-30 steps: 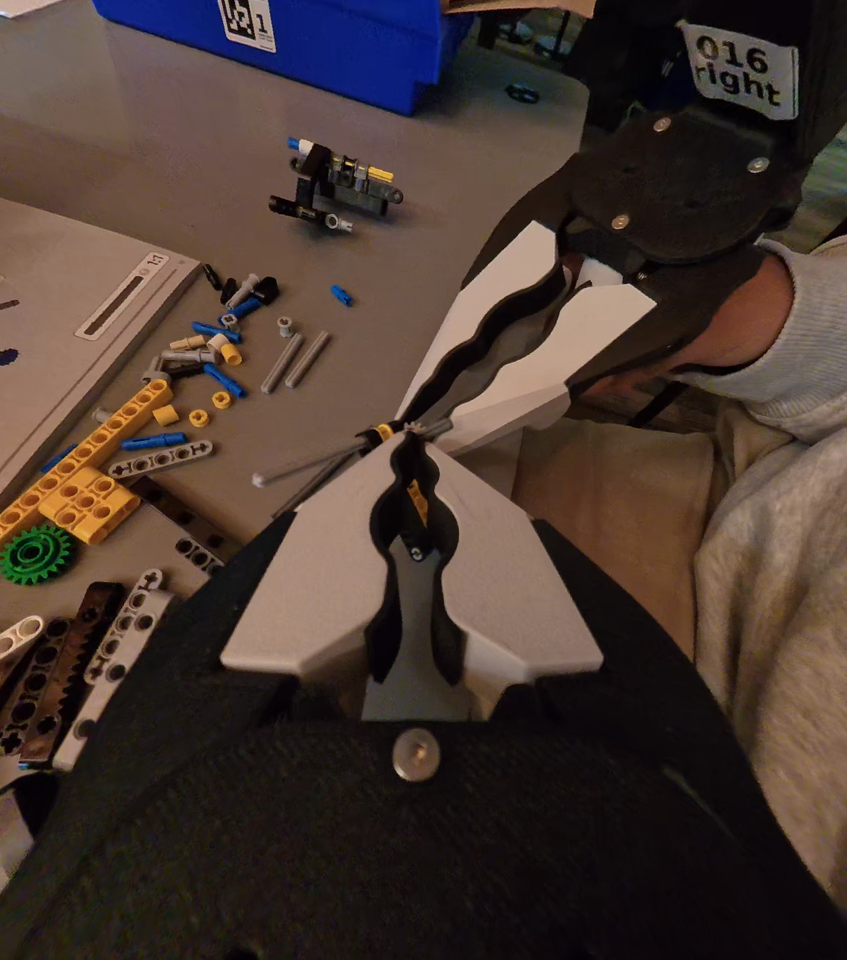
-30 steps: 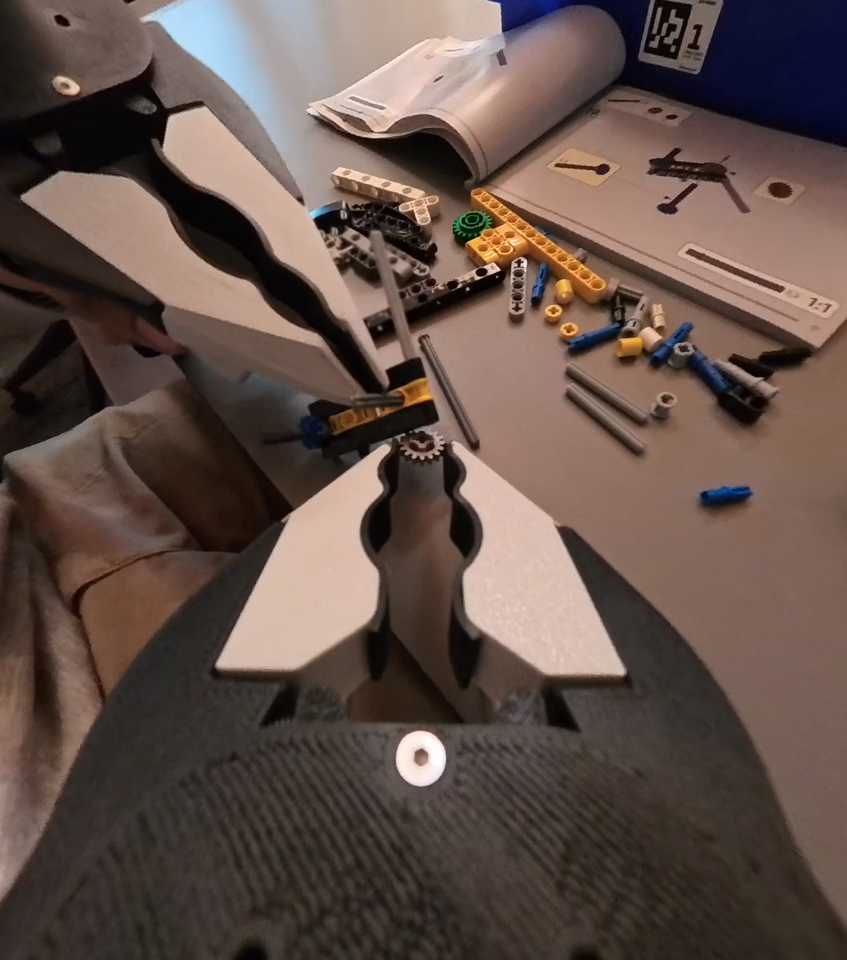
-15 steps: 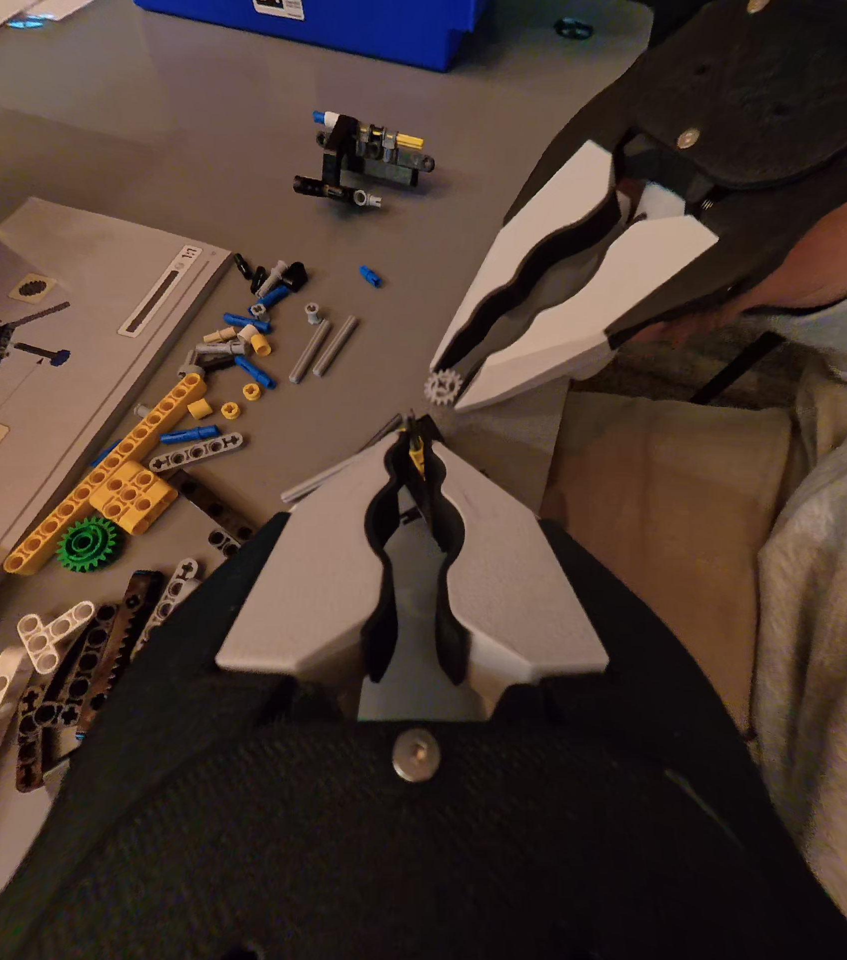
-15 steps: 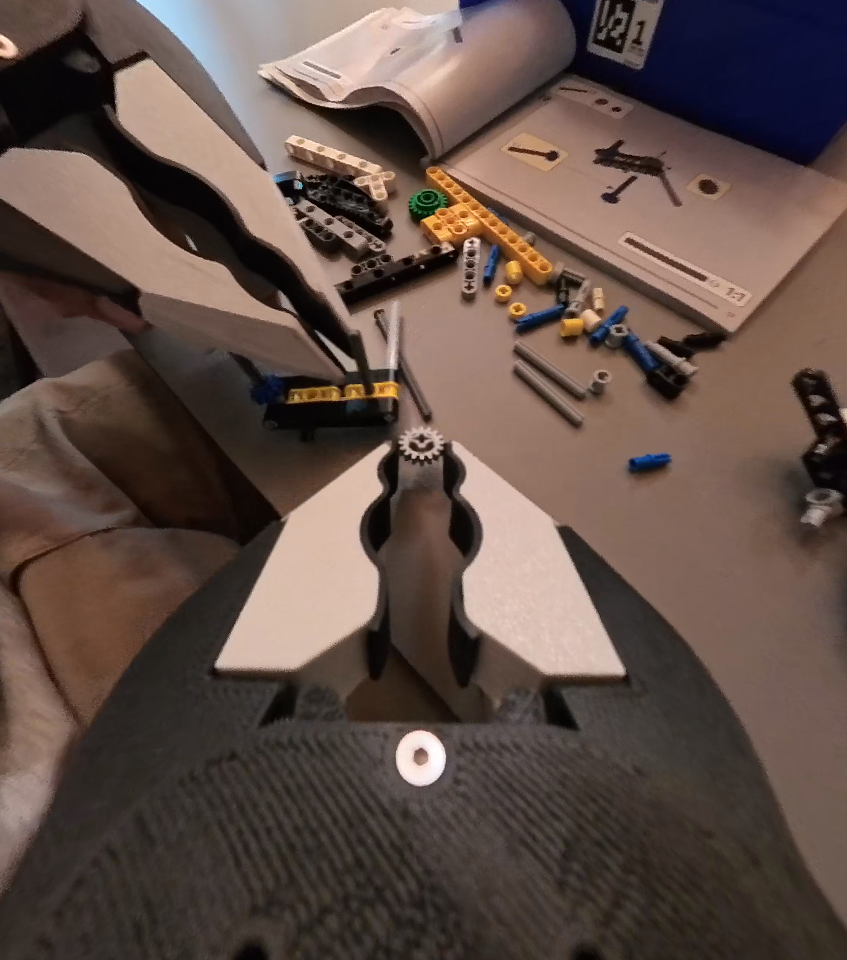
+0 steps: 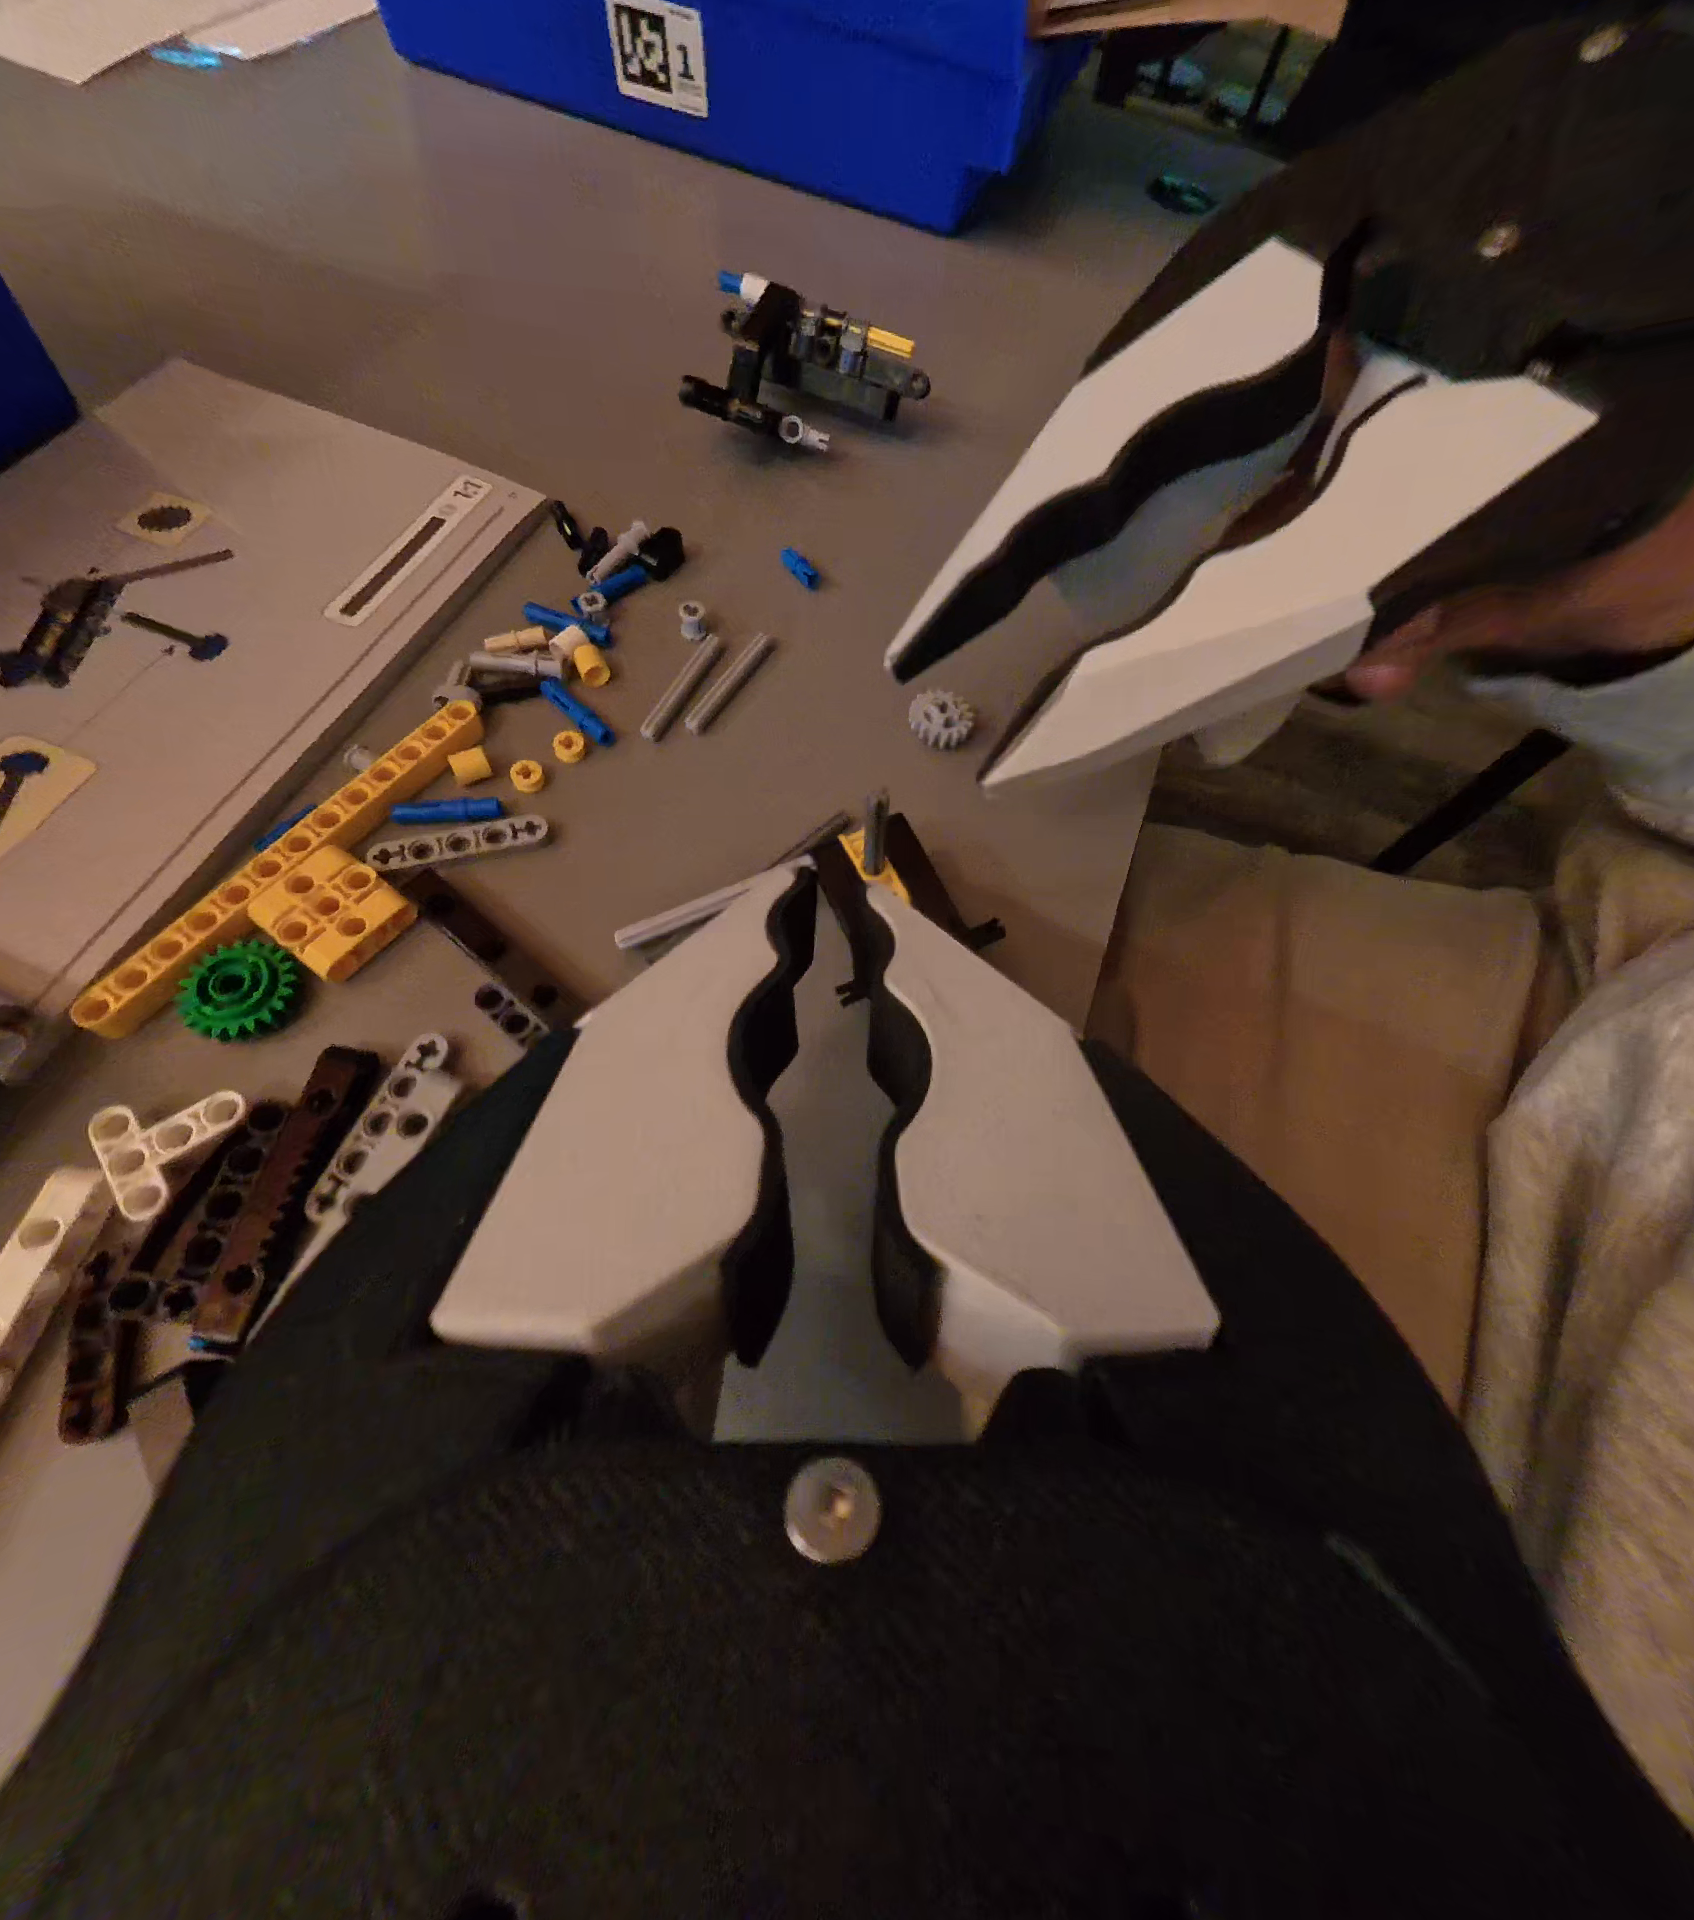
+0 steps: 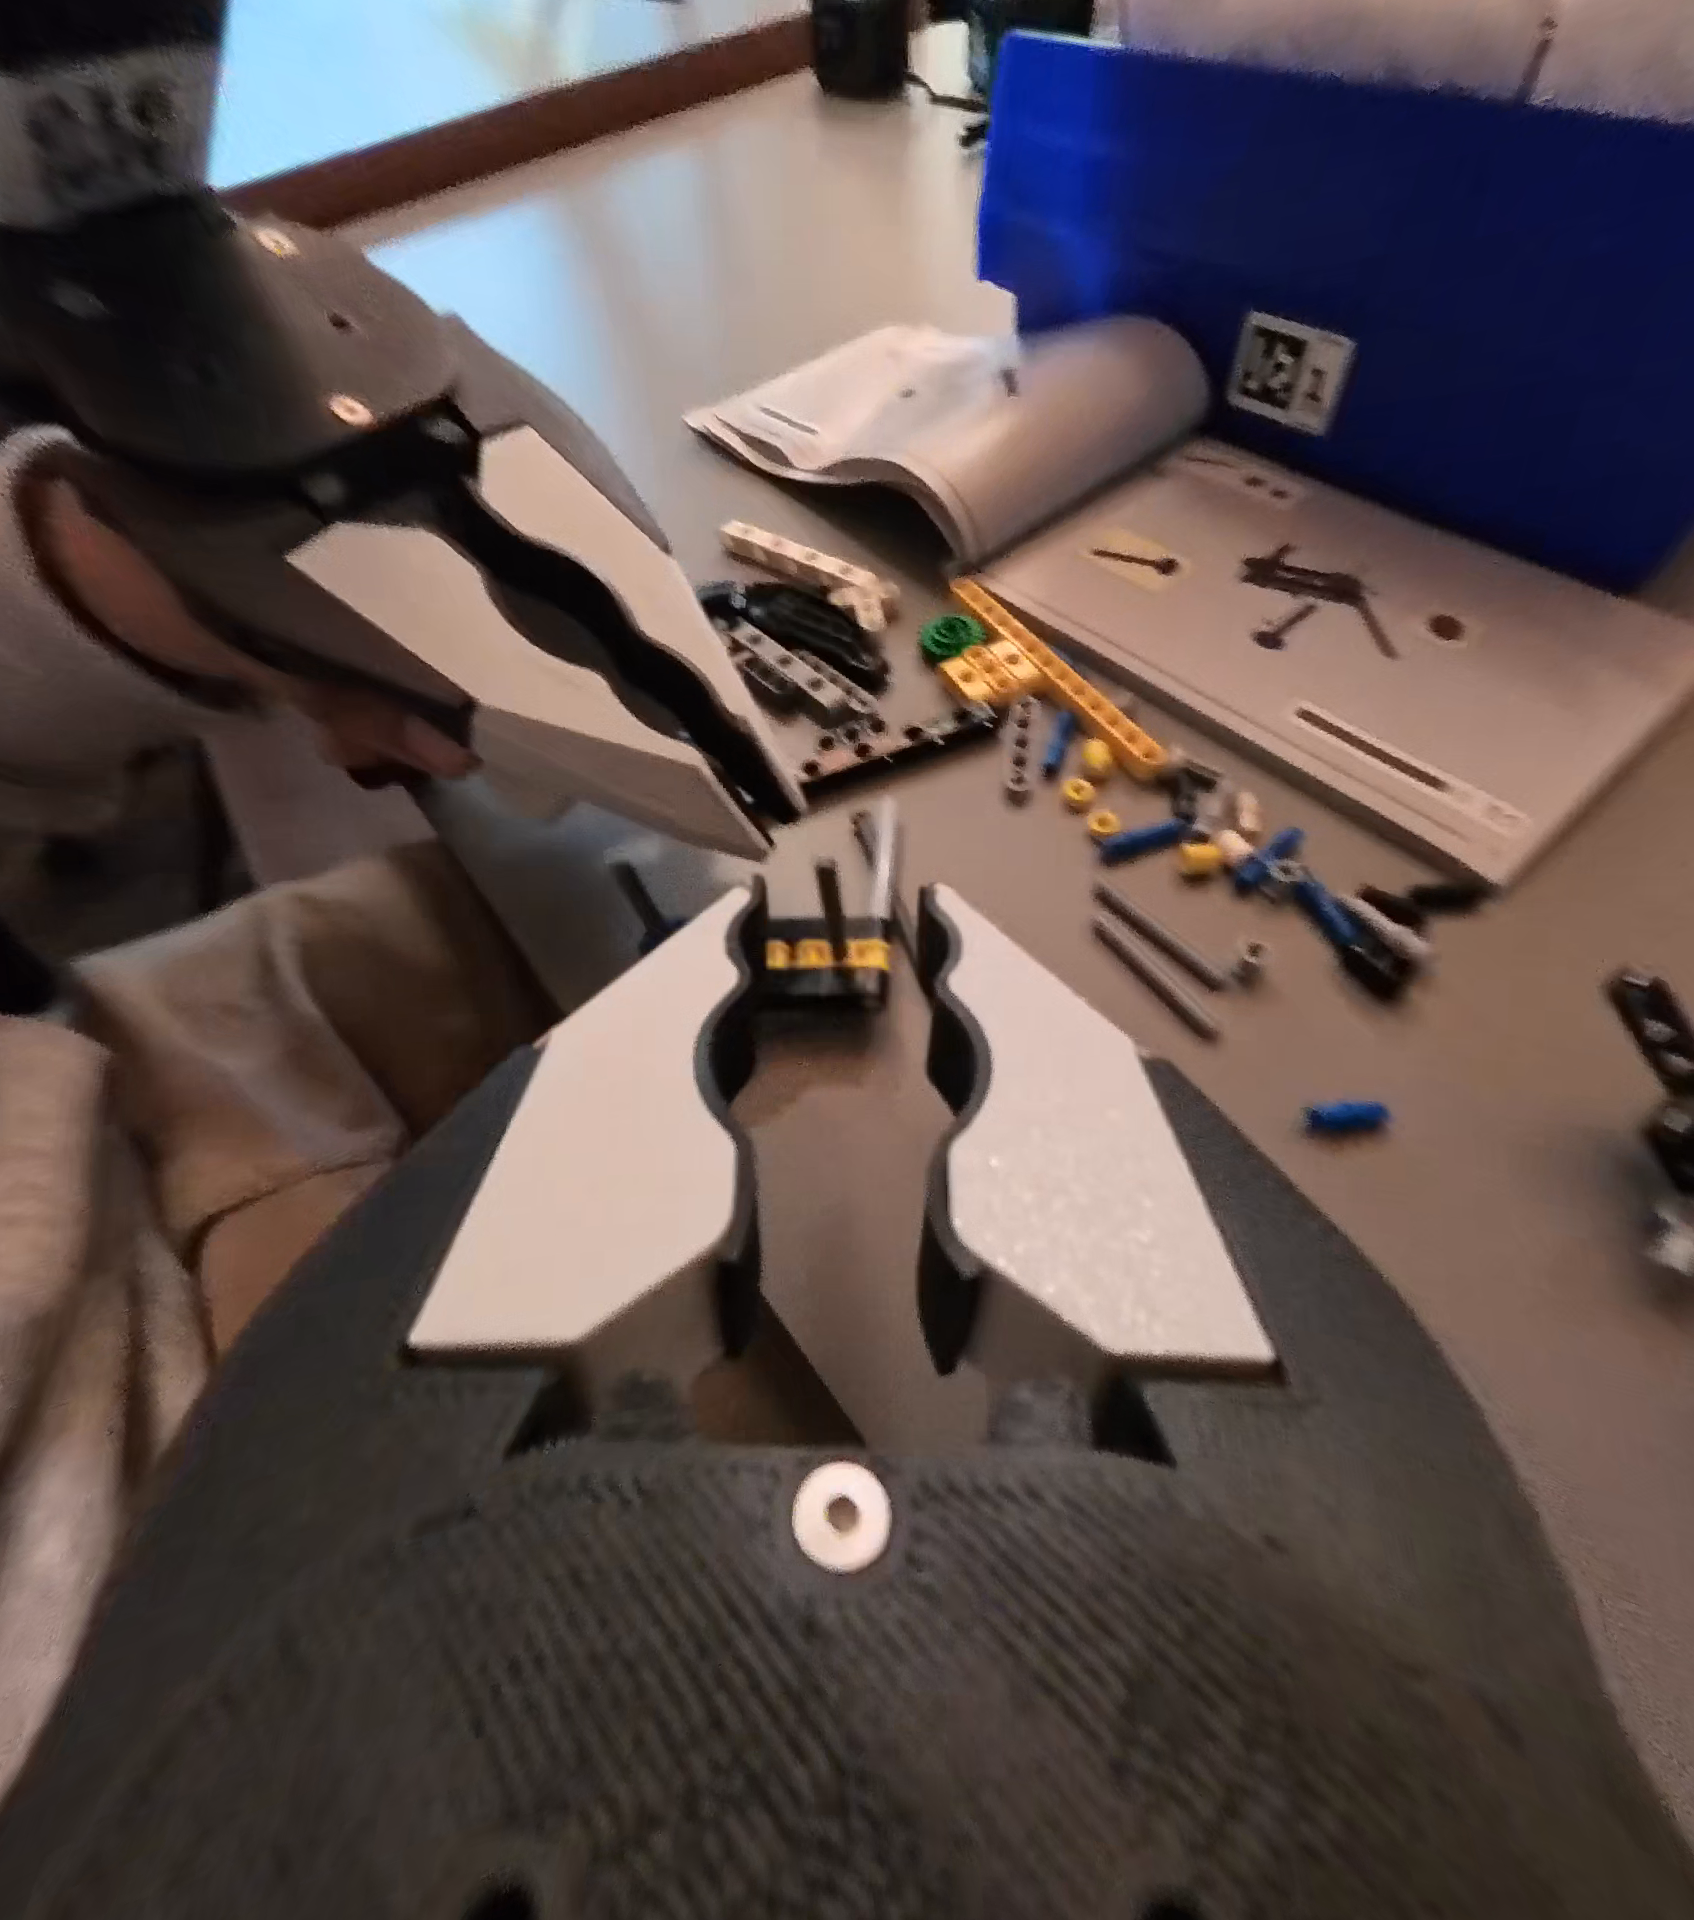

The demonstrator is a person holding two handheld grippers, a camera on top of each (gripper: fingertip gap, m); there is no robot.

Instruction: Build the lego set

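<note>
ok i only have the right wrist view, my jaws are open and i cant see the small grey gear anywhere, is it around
Observer: Yes. In the left wrist view the grey gear lies on the table, right at the tips of the right gripper.
Operator: is it caught in the jaws
Observer: No. The jaws stand apart and the gear lies flat, face up, in the gap at their tips. They do not close on it.
Operator: whats on its far side
Observer: Two grey axles lie side by side on the table, to the gear's left in that view and clear of it.
</note>
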